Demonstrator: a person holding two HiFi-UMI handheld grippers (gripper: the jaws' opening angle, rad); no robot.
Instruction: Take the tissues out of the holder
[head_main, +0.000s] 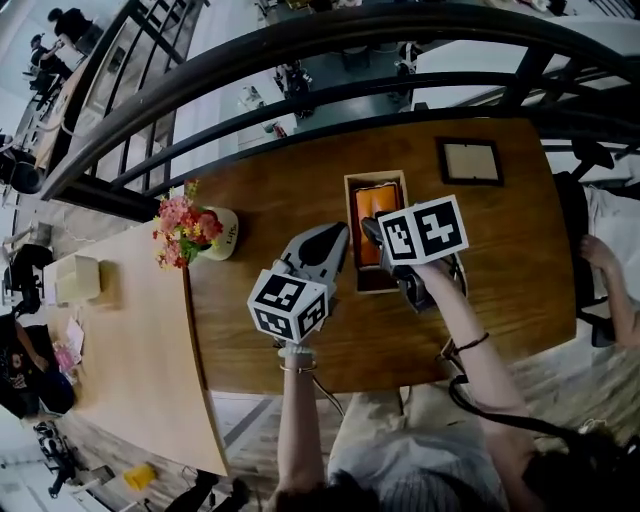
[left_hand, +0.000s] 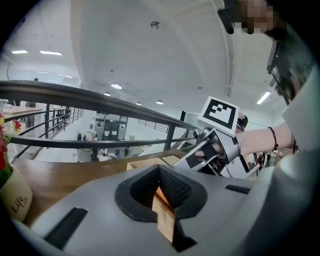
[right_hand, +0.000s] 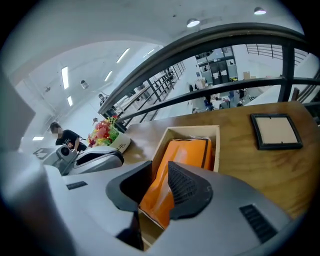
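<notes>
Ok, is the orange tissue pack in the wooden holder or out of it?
In. The orange tissue pack lies inside the wooden holder, with the right hand-held gripper clamped on its near end.

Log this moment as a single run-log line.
left gripper: shut on wooden holder | right gripper: shut on orange tissue pack | pack: inside holder

Place: seemingly an open-plan office or lab, on a mezzanine | Evidence: a dark railing (head_main: 300, 60) ran past a wooden table (head_main: 500, 300); below lay a floor with desks and people (right_hand: 210, 102); strip lights (right_hand: 65, 77) lined the white ceiling | Decor: flowers (head_main: 185, 228), frame (head_main: 470, 162)
</notes>
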